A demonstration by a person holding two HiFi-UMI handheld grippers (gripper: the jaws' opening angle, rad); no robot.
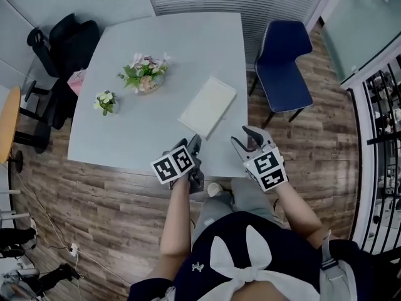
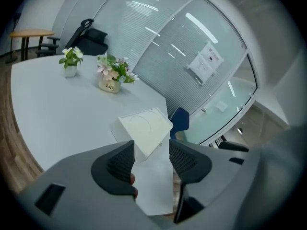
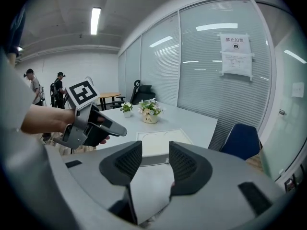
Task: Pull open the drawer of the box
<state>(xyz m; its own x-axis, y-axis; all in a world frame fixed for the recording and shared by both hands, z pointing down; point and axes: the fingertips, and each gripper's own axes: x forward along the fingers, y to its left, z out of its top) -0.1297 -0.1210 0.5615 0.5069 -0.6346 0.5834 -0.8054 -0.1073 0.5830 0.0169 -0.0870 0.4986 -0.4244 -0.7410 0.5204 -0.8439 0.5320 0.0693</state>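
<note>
A flat white box (image 1: 208, 106) lies on the pale grey table (image 1: 125, 137), near its front right corner. In the left gripper view the box (image 2: 144, 127) sits just beyond the jaws, a corner toward me. The right gripper view shows the box (image 3: 163, 141) ahead, its short side facing me. My left gripper (image 1: 194, 146) hovers at the table's front edge, left of the box's near end, jaws apart and empty. My right gripper (image 1: 243, 138) hangs off the front right corner, also open with nothing between its pads. The left gripper (image 3: 91, 126) appears in the right gripper view, held in a hand.
Two small flower pots (image 1: 145, 74) (image 1: 106, 101) stand on the left half of the table. A blue chair (image 1: 285, 64) is at the right side, black office chairs (image 1: 56, 61) at the left. A round wooden table (image 1: 7, 121) is at the far left. Two people (image 3: 33, 85) stand far off.
</note>
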